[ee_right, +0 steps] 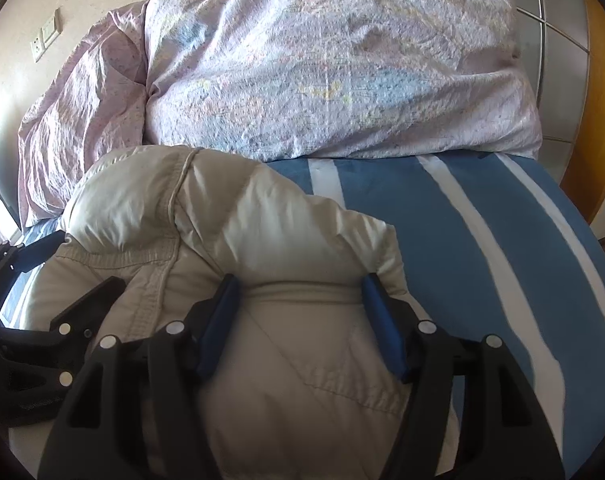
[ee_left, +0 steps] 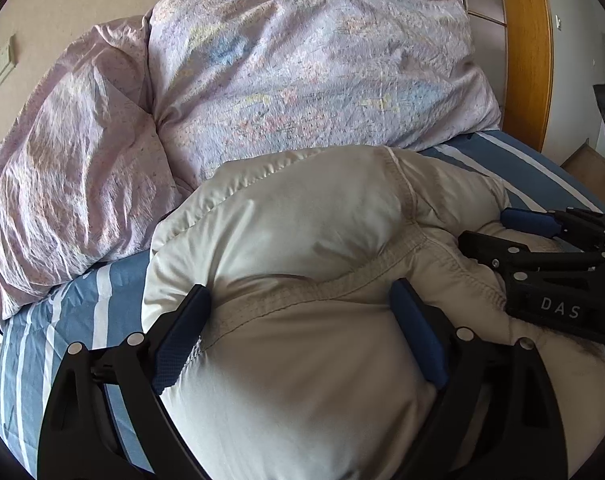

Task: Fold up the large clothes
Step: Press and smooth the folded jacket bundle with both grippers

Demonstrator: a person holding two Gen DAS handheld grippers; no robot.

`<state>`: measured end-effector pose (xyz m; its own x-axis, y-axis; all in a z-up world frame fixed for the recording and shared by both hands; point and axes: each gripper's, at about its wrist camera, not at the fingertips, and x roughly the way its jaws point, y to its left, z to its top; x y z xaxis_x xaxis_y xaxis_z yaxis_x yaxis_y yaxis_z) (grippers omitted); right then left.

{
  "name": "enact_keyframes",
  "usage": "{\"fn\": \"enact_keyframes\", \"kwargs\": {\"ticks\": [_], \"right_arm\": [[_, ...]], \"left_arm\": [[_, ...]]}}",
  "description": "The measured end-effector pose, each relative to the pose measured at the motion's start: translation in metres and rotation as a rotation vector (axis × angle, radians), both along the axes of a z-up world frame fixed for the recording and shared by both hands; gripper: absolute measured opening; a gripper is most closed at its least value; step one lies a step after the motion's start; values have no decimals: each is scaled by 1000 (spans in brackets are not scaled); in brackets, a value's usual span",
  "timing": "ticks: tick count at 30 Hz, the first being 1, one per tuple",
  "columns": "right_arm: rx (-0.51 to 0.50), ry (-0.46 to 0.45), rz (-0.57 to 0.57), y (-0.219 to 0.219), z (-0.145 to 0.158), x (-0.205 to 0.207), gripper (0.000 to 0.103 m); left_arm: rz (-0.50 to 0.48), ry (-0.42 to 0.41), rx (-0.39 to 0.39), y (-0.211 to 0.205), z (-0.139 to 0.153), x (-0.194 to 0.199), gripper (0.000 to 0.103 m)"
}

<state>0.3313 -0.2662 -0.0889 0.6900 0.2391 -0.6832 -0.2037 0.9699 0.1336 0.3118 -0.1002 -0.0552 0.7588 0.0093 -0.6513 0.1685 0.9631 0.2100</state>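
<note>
Left hand-held gripper [ee_left: 300, 330] wide, straddling puffy cream jacket [ee_left: 302, 220]; right hand-held gripper [ee_right: 300, 326] wide over same jacket, on striped blue bed [ee_right: 482, 216]; lilac duvet [ee_right: 322, 60] behind.

Jacket [ee_left: 302, 220]: cream quilted cloth, puffy, slight sheen, stitched seams. Duvet [ee_left: 302, 60] at top of frame: crinkled lilac printed cotton, matt. Bed sheet [ee_right: 482, 220]: smooth blue-and-white striped cloth. Left gripper [ee_left: 300, 328] and right gripper [ee_right: 300, 320]: matt black plastic, silver metal pins, textured blue rubbery pads [ee_left: 182, 340]. Door frame [ee_left: 526, 52], upper right: glossy varnished wood.
</note>
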Motion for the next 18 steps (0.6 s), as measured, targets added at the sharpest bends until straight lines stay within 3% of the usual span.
{"fn": "enact_keyframes", "kwargs": {"ticks": [5, 10, 14, 18], "right_arm": [[40, 1, -6, -7, 22, -40, 72], [-68, -5, -16, 3, 15, -54, 77], [-32, 14, -9, -3, 6, -49, 80], [-19, 9, -6, -5, 1, -48, 82]], "left_arm": [[18, -32, 20, 0, 4, -7, 93], [38, -50, 75, -3, 15, -19, 93], [20, -16, -5, 5, 26, -36, 93], [18, -12, -13, 3, 14, -35, 94]]}}
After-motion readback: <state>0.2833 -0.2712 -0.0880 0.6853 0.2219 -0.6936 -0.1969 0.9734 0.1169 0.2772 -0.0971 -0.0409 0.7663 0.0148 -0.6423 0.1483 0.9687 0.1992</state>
